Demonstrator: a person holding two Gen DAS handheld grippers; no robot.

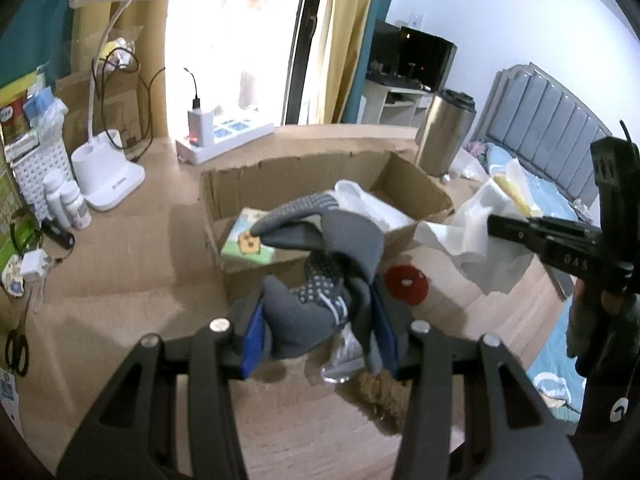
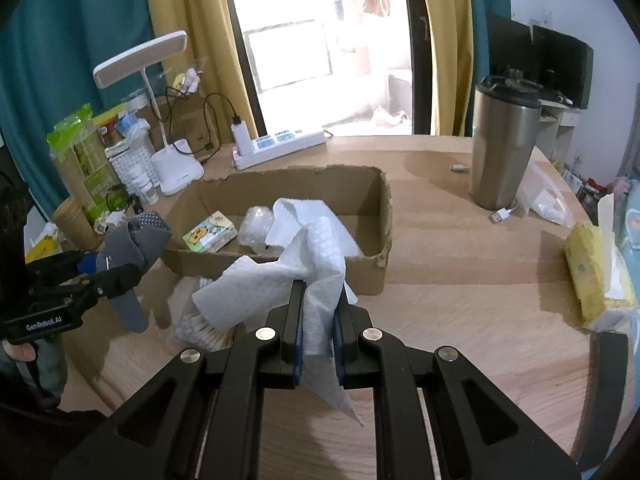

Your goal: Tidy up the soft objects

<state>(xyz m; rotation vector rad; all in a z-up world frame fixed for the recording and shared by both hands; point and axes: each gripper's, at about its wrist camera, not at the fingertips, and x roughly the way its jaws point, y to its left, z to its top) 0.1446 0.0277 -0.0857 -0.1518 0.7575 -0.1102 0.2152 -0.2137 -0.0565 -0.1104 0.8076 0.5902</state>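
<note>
My left gripper is shut on a grey sock with white dots and holds it above the table, in front of a shallow cardboard box. The sock also shows at the left of the right wrist view. My right gripper is shut on a white paper towel, held just in front of the box. The towel shows at the right of the left wrist view. The box holds a small tissue pack, bubble wrap and white cloth.
A steel tumbler stands at the back right. A power strip and a white desk lamp stand behind the box. A yellow tissue pack lies at the right edge. A red disc and cotton swabs lie near the box.
</note>
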